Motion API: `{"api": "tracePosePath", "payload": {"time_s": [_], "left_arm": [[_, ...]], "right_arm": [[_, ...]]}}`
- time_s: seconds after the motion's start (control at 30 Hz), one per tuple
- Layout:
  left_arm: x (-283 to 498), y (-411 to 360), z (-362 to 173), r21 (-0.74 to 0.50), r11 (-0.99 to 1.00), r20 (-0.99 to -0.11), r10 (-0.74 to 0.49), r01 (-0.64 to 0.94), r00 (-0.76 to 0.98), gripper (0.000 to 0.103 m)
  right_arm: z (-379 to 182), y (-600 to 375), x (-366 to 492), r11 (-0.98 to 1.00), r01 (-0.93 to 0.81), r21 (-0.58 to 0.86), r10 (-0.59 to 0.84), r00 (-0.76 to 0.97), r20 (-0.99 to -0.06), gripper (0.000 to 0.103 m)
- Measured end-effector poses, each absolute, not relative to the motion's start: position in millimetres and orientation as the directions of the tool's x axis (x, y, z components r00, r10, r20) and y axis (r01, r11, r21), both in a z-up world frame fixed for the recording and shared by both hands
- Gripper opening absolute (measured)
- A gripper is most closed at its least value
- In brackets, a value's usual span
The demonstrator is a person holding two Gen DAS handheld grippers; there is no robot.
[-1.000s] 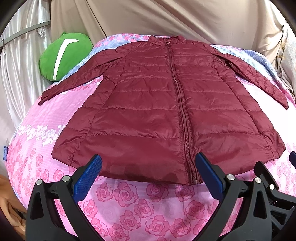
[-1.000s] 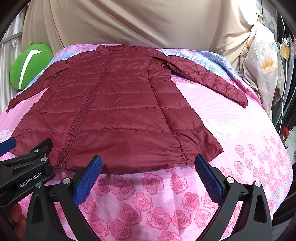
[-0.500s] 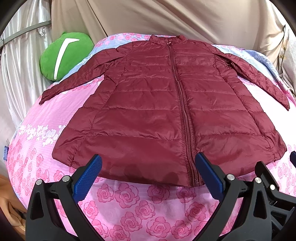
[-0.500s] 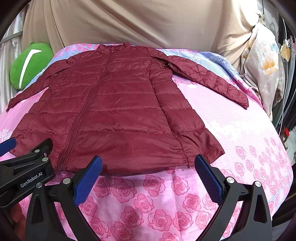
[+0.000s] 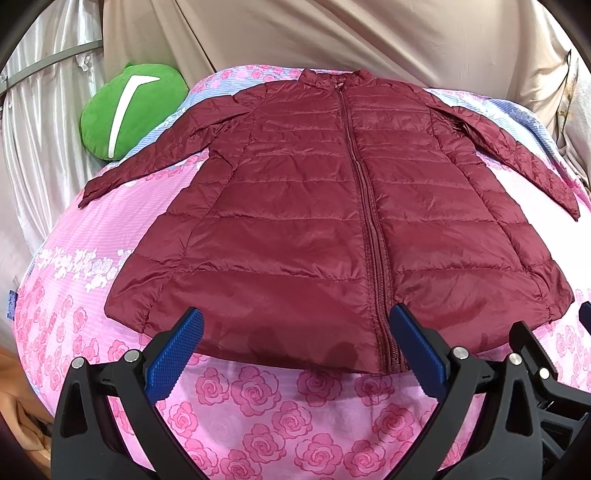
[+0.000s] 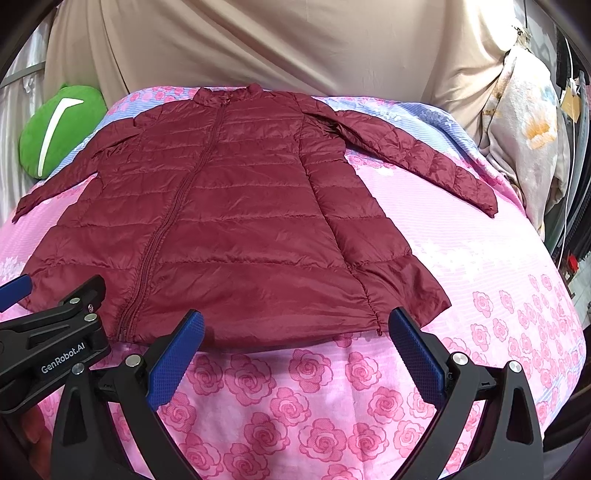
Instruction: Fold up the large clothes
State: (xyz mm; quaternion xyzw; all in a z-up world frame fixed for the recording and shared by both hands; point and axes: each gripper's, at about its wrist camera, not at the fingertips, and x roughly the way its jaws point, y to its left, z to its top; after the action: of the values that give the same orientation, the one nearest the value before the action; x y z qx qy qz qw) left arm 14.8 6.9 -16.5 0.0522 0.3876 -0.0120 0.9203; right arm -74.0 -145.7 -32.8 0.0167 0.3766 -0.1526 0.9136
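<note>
A dark red quilted jacket (image 5: 314,221) lies flat, zipped, front up, on a pink rose-print bed (image 5: 280,413), collar far, hem near, both sleeves spread out. It also shows in the right wrist view (image 6: 229,229). My left gripper (image 5: 295,343) is open and empty, just above the hem left of the zipper. My right gripper (image 6: 295,343) is open and empty, at the hem's right part. The left gripper's body (image 6: 51,339) shows at the left of the right wrist view.
A green plush cushion (image 5: 129,110) lies at the bed's far left. Beige drapes (image 5: 332,33) hang behind the bed. A floral cloth bundle (image 6: 524,147) and cables stand off the bed's right side. The bed (image 6: 498,295) has bare sheet to the jacket's right.
Both grippers have drifted slightly, so the jacket sits a little lower and nearer in both views. The jacket has not moved. Both grippers stay open.
</note>
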Motion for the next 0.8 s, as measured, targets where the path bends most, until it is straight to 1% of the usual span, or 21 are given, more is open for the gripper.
{"api": "tracePosePath", "payload": {"time_s": [0.8], "left_arm": [[14.8, 12.3, -19.8, 0.09, 0.994, -0.718, 0.024, 0.058, 0.696, 0.098]], "right_arm": [[-38.4, -141.5, -69.8, 0.954, 0.288, -0.085, -0.264, 0.667, -0.696, 0.098]]}}
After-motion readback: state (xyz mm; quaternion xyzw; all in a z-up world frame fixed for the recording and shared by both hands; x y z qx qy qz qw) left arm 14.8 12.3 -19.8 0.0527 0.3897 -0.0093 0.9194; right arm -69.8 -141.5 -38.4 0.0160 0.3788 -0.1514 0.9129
